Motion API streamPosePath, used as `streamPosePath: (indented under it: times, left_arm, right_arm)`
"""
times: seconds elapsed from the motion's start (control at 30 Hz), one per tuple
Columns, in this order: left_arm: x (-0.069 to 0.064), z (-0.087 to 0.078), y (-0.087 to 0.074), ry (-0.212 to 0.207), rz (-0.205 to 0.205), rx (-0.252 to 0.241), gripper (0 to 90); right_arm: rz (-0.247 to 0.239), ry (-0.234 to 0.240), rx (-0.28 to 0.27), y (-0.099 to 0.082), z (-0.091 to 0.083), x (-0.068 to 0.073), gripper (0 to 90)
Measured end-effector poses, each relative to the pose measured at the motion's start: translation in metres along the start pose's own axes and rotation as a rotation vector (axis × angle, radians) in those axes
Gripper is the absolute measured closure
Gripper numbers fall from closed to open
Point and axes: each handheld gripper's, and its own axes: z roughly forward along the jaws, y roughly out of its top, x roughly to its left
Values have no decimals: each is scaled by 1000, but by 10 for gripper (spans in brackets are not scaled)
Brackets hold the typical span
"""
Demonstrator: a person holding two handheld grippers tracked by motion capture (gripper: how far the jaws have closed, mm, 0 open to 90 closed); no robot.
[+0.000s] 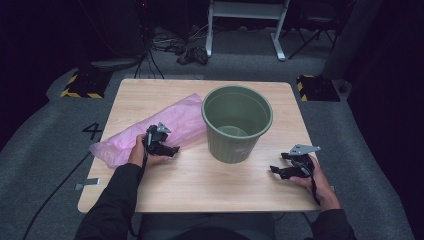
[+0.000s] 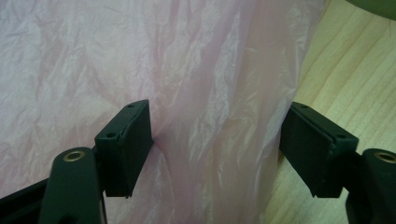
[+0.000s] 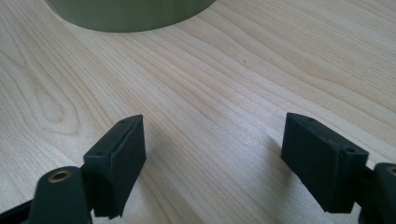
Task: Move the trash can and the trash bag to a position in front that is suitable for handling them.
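Pale grained table [image 1: 200, 180], crinkly pink plastic bag [image 1: 150, 127], ribbed green bucket [image 1: 237, 125], both tongs released.

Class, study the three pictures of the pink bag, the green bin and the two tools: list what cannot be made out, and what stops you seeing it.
1. High view: the bag's near part is hidden under the left tool and hand.
2. Left gripper view: whether the pads touch the film, because it lies between open jaws; the bag's ends are cut off by the edges.
3. Right gripper view: the bin is cut off by the top edge.
4. High view: the bin's base is too dim to read.
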Motion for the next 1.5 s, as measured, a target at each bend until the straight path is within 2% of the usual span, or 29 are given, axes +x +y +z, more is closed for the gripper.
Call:
streamPosePath:
  times: [0.07, 0.13, 0.27, 0.47, 0.7, 0.77, 0.97, 1.03, 1.07, 1.17, 1.2, 1.5]
  left_arm:
    - [4, -3, -2, -6, 11, -6, 416]
    - [7, -5, -4, -1, 3, -16, 531]
    - [10, -8, -8, 6, 12, -24, 694]
    - [11, -11, -11, 30, 14, -23, 876]
    - [13, -15, -16, 52, 16, -54, 895]
    - [14, -21, -16, 47, -11, -95, 896]
    - [15, -33, -15, 58, -18, -158, 897]
    - [15, -36, -15, 58, -18, -163, 897]
    - [15, -40, -16, 65, -17, -185, 897]
    - [14, -43, -16, 73, -14, -196, 897]
    - [14, -47, -17, 79, -17, -215, 897]
    - [13, -63, -18, 101, -30, -290, 898]
  right_arm:
    - [1, -1, -3, 0, 0, 0, 217]
    - [1, 0, -9, -1, 0, 0, 216]
    - [2, -1, -16, -2, 0, 0, 215]
    - [-3, -3, -18, -2, 1, 0, 211]
    - [-2, -5, -18, -2, 1, 1, 204]
    - [-1, -7, -17, -2, 1, 1, 199]
    - [0, -9, -16, -1, 1, 1, 198]
    - [1, -10, -16, -1, 1, 1, 196]
    - [1, -9, -15, -1, 2, 1, 195]
    - [-2, -6, -15, -1, 2, 1, 191]
    - [-2, -7, -14, 0, 3, 1, 185]
    - [-3, -9, -11, 2, 6, 1, 166]
